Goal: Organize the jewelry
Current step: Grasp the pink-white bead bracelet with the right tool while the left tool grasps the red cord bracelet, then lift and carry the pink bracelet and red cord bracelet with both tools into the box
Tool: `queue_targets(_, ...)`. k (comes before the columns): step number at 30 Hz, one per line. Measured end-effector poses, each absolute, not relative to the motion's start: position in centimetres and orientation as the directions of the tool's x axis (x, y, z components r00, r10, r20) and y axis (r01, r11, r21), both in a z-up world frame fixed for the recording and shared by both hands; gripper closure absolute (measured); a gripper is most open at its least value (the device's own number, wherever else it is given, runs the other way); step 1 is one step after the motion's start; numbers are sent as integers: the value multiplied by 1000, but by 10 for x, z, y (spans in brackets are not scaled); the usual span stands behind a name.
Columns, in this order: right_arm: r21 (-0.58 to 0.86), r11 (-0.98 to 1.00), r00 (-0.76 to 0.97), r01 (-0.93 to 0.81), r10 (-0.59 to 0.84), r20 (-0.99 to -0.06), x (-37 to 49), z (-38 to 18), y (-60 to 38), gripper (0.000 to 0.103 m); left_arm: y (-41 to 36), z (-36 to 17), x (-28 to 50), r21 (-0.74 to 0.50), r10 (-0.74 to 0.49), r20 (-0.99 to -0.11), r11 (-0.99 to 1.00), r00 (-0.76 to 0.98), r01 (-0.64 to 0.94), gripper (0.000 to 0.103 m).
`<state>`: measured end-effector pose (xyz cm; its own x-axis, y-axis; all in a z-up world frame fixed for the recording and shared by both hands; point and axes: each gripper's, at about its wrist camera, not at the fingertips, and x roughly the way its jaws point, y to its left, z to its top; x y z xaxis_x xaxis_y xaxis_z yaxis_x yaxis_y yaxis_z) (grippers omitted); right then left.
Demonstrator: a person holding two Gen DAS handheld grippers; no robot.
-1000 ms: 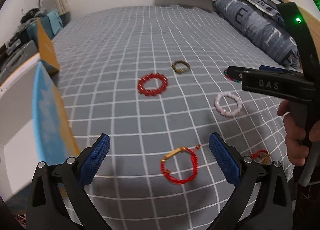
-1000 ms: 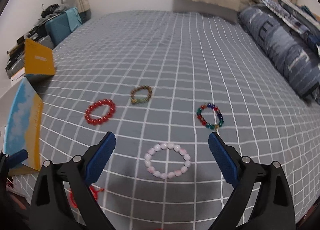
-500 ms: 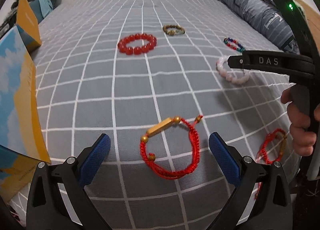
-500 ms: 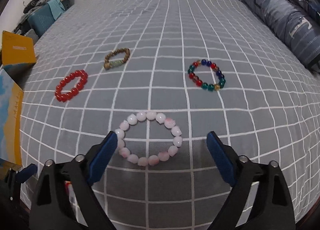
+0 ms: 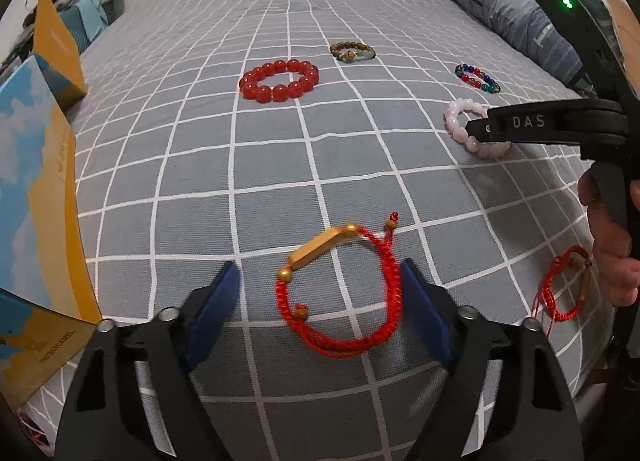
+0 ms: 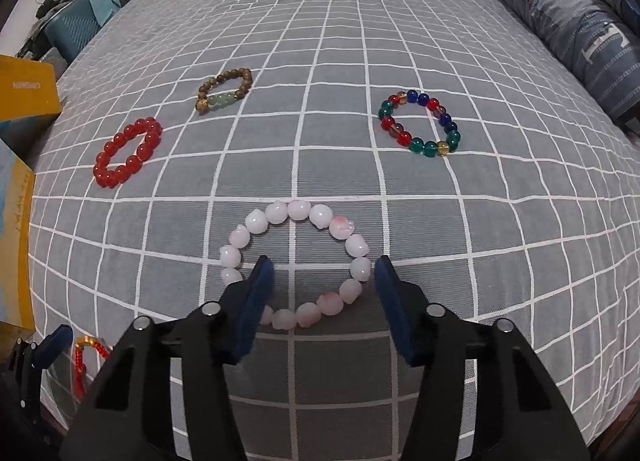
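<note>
Left gripper (image 5: 320, 285) parted about as wide as the red cord bracelet (image 5: 338, 291), blue pads flanking it on the grey checked bedspread (image 5: 200, 165), right pad just at the cord, nothing clamped. Right gripper (image 6: 324, 281) part-open and low over the near half of the pink bead bracelet (image 6: 296, 261), left pad crossing its near-left beads, right pad just outside its right edge. Farther ahead of both: red bead bracelet (image 6: 128, 151), brown bead bracelet (image 6: 224, 89), multicolour bead bracelet (image 6: 420, 123).
</note>
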<state>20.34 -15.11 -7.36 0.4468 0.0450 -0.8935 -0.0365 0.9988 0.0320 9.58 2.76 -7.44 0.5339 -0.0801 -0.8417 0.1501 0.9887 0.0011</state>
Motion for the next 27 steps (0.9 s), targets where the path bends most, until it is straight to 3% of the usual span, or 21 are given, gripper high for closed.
queue_targets(6,37,999,442,-31,47,-896,203,-73,-152,86,28,-72,94,-16,-99,-848,987,521,162,69)
queue_targets(8,22,999,441,-29,33,-897,203,-73,-151,93,26,-72,94,-5,-95,-850,985,518,173,93)
queue_targets(27,1,1000,478,-17,9,-879,190,-50,-150,93,24,-68,91,4,-90,-850,984,519,176,94)
